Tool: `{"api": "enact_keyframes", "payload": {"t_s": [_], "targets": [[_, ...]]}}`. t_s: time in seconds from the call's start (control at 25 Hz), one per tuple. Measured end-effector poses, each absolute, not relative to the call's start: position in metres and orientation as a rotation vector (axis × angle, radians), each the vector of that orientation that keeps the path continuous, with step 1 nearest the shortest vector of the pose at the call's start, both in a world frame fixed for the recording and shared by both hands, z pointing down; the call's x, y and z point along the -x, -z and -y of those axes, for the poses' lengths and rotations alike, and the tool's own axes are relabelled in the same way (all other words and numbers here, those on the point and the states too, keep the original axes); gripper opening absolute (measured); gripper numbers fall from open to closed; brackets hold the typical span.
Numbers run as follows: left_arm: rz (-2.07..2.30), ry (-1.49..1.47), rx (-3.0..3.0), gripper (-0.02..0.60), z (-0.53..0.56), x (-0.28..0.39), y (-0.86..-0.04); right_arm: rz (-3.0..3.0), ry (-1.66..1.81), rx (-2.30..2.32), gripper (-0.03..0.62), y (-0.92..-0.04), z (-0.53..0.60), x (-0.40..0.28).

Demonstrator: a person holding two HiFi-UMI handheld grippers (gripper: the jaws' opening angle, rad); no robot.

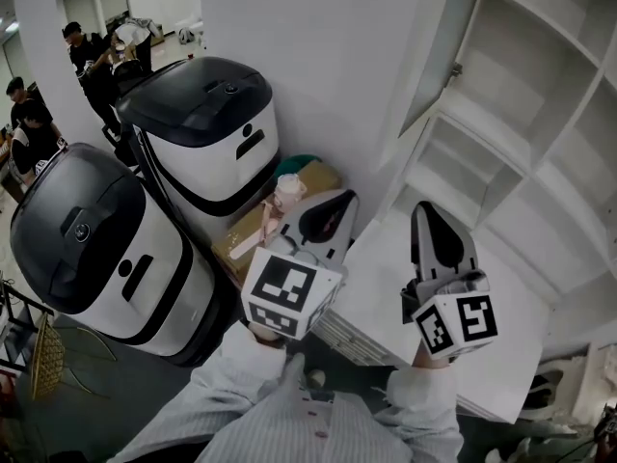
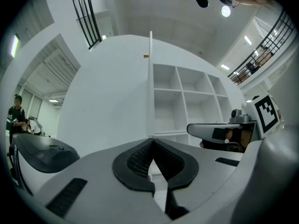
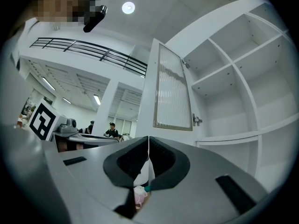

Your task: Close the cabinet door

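At the tall white open-shelf cabinet, the white-framed door with a ribbed glass pane stands swung wide, hinged at the cabinet's edge.
The door looks light and stiff and should swing freely, though the pane is likely fragile; a push on the plain frame near the free edge, far from the hinges, suits it better than any grip. The left claw and right claw are both closed and empty, short of the door.

door ahead of right gripper jaws | shelves right of door | left gripper left of right | box left of left jaws | bins farther left
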State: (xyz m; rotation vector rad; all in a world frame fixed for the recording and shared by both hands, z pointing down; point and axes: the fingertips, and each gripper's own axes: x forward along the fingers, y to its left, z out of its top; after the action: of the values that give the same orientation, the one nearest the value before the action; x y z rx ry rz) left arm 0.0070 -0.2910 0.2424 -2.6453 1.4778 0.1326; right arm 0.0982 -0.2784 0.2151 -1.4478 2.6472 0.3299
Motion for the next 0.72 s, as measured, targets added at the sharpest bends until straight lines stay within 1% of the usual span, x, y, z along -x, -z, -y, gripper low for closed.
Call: {"api": "enact_keyframes", "payload": {"t_s": [0.36, 0.72], "targets": [[-1.443, -0.124, 2.648, 0.011, 0.308, 0.009, -0.233, -2.597, -0.344, 1.482, 0.014, -0.2, 0.296, -0.085], [-1.483, -0.12, 2.636, 0.01, 0.308, 0.039, -0.235, -2.572, -0.389, 1.453, 0.015, -0.179, 0.301, -0.061]]}}
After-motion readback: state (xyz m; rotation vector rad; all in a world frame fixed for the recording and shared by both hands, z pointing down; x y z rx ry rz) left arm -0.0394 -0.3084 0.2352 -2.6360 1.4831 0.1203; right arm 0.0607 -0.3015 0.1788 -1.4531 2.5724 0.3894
